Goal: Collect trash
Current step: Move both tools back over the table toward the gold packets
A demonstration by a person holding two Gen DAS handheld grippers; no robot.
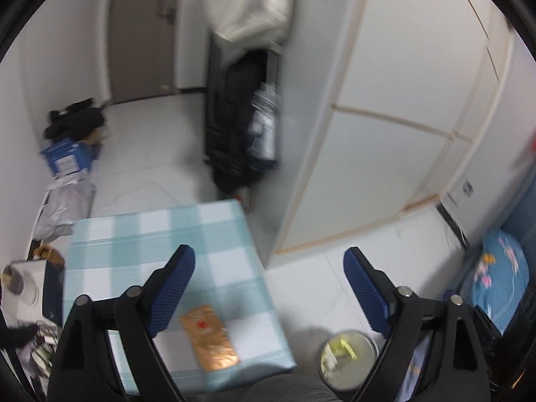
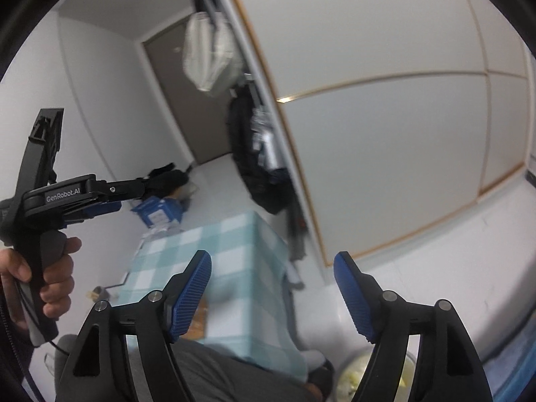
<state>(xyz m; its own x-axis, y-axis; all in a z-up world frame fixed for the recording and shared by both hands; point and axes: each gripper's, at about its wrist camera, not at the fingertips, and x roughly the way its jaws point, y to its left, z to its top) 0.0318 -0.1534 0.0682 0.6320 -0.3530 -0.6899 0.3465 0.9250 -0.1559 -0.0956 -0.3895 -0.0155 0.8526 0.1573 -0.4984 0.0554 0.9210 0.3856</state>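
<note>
A gold-orange wrapper (image 1: 209,338) lies flat near the front edge of a small table with a blue-and-white checked cloth (image 1: 160,234). A round bin (image 1: 348,358) with yellowish scraps inside stands on the floor right of the table; its rim also shows in the right wrist view (image 2: 355,378). My left gripper (image 1: 269,264) is open and empty, held above the table's front right corner. My right gripper (image 2: 272,268) is open and empty, raised above the table (image 2: 234,251). The left gripper's body (image 2: 77,197) shows at the left of the right wrist view, held by a hand.
White sliding wardrobe doors (image 1: 385,117) run along the right. Dark bags (image 1: 241,127) hang beside them. A blue box (image 1: 67,157), black clothes and grey packets lie on the floor at left. A blue patterned cushion (image 1: 499,274) lies at the far right. A grey door (image 1: 140,33) stands behind.
</note>
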